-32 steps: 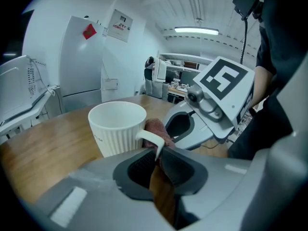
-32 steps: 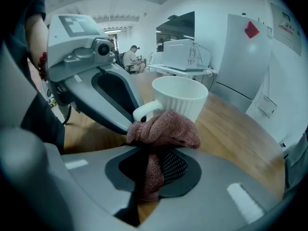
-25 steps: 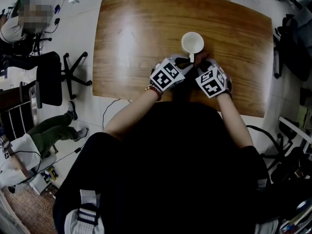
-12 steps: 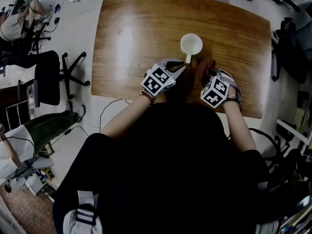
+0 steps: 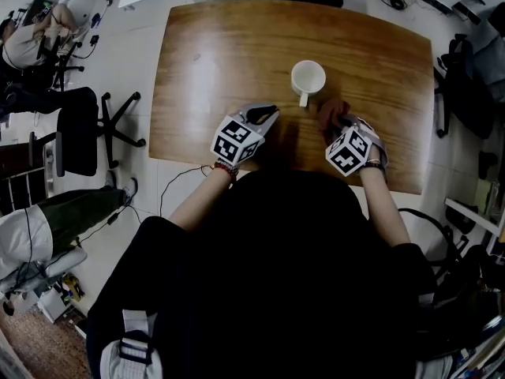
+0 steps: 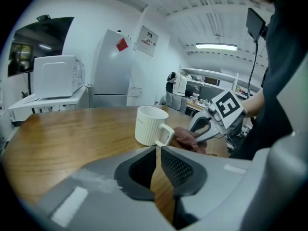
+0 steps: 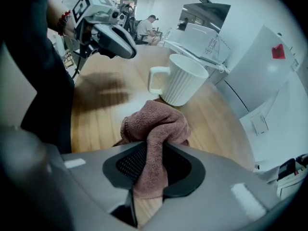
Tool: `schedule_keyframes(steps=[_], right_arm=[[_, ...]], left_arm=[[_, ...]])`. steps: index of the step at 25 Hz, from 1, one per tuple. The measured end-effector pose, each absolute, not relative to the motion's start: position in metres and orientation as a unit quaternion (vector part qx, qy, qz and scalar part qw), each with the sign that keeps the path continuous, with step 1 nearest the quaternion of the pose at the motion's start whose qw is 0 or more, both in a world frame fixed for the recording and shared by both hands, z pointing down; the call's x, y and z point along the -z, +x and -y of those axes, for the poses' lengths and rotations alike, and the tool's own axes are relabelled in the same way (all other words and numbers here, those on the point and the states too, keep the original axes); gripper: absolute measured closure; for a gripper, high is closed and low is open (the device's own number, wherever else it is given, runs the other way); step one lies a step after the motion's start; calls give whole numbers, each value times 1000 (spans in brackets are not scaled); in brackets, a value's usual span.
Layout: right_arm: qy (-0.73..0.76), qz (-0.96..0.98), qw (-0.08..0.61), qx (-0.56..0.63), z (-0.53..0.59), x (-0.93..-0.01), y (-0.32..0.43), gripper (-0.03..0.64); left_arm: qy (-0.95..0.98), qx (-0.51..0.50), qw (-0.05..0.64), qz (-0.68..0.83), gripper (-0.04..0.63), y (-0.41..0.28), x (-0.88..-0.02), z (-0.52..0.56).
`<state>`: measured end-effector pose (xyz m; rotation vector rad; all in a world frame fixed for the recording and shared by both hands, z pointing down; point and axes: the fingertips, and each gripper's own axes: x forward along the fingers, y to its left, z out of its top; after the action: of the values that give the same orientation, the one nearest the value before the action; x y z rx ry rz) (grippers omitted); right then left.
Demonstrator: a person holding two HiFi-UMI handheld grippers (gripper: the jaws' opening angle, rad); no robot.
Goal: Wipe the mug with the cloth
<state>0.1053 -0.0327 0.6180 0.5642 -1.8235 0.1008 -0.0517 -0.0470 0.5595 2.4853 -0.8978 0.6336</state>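
One mug point(image 5: 308, 77), one cloth point(image 5: 332, 110), one table point(image 5: 205, 61) and two grippers: the left gripper point(image 5: 267, 114) and the right gripper point(image 5: 339, 122).

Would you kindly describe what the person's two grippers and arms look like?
Both the left gripper and right gripper are grey-white shells with dark textured pads, each topped by a black-and-white marker cube. The top is black; a beaded bracelet circles the left wrist.

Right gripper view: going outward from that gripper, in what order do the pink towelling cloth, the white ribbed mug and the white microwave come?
1. Pink towelling cloth: between the right gripper's jaws, which have just been opening.
2. White ribbed mug: just beyond the cloth, on the wooden table.
3. White microwave: far behind, past the table's edge.
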Motion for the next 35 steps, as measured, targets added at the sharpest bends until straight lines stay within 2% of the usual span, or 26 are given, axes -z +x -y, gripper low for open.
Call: schedule_keyframes(steps=[3, 7, 9, 13, 17, 21, 25, 29, 35], right_arm=[[267, 787, 552, -65, 36, -605, 111, 466], [314, 800, 504, -81, 44, -577, 116, 442], [352, 824, 436, -88, 52, -543, 113, 442], [425, 876, 212, -83, 72, -441, 99, 443], [481, 869, 108, -34, 81, -372, 99, 449], [504, 862, 61, -12, 83, -340, 108, 499], [500, 865, 29, 1, 71, -315, 109, 506], [485, 874, 22, 11, 56, -301, 99, 506], [477, 878, 32, 14, 54, -302, 92, 517]], left_arm=[[887, -214, 216, 348, 560, -70, -554, 48], [882, -186, 220, 372, 561, -82, -544, 52], [883, -170, 219, 378, 561, -84, -536, 53], [886, -156, 217, 379, 568, -84, -533, 50], [890, -146, 216, 374, 568, -76, -532, 44], [898, -108, 180, 386, 569, -79, -496, 57], [904, -32, 121, 408, 568, -87, -426, 74], [912, 29, 55, 406, 591, -77, -355, 66], [919, 55, 32, 388, 591, -57, -312, 57]])
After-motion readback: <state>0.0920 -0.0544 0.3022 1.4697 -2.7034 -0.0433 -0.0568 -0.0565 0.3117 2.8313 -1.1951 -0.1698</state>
